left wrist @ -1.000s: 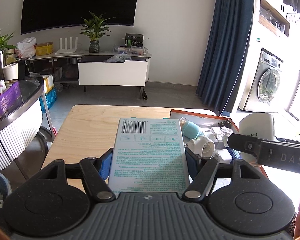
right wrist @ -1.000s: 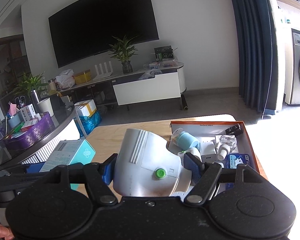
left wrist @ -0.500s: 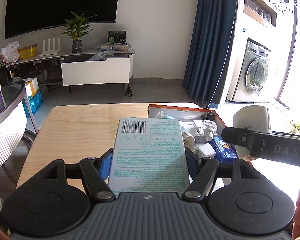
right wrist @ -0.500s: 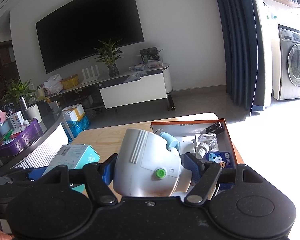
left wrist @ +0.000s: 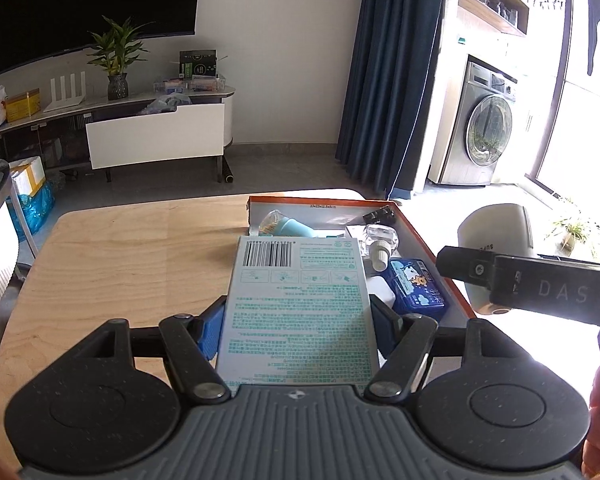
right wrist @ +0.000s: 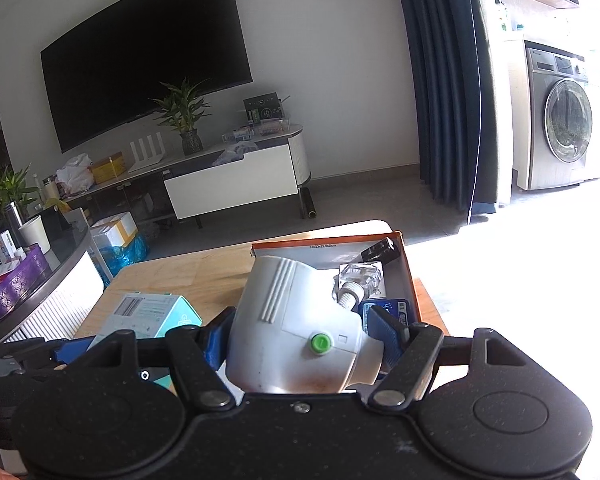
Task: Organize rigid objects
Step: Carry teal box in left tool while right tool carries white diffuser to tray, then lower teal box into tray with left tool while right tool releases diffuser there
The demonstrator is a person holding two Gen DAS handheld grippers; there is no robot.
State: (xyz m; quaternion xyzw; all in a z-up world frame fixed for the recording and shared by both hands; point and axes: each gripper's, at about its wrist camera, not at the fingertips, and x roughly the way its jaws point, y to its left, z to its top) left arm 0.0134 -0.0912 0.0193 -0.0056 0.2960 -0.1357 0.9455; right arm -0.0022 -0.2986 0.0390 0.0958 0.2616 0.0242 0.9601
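Two tools are held side by side above a pale wooden worktop point(left wrist: 120, 264), both angled downward toward an open tray. The left tool point(left wrist: 296, 320) clamps a flat carton point(left wrist: 300, 312) between its blue pads; the carton's sides sit flush against both pads, so it is gripped rather than loose. It is a rectangular cardboard pack, pale grey-white, printed with teal text and a black barcode at its far end, and it lies nearly flat, its far end overlapping the near-left part of the tray in the left wrist view. The right tool point(right wrist: 300, 332) grips a white plastic appliance point(right wrist: 296, 320), a smooth bulbous housing with three raised ribs on top, a round green button near the camera, and a brownish smudge along its lower edge. Its body fills the gap between the pads.

The tray point(left wrist: 428, 240) is a shallow cardboard box with orange rims and a grey floor, resting at the worktop's far right corner. Inside lie a light blue cylinder point(left wrist: 288, 226), a clear bottle with a cream cap point(left wrist: 380, 240), a blue printed packet point(left wrist: 416, 284) and a small black block point(left wrist: 378, 214). From the left wrist view the right tool's black bar point(left wrist: 532, 288) reaches in from the right, the white appliance beyond it.
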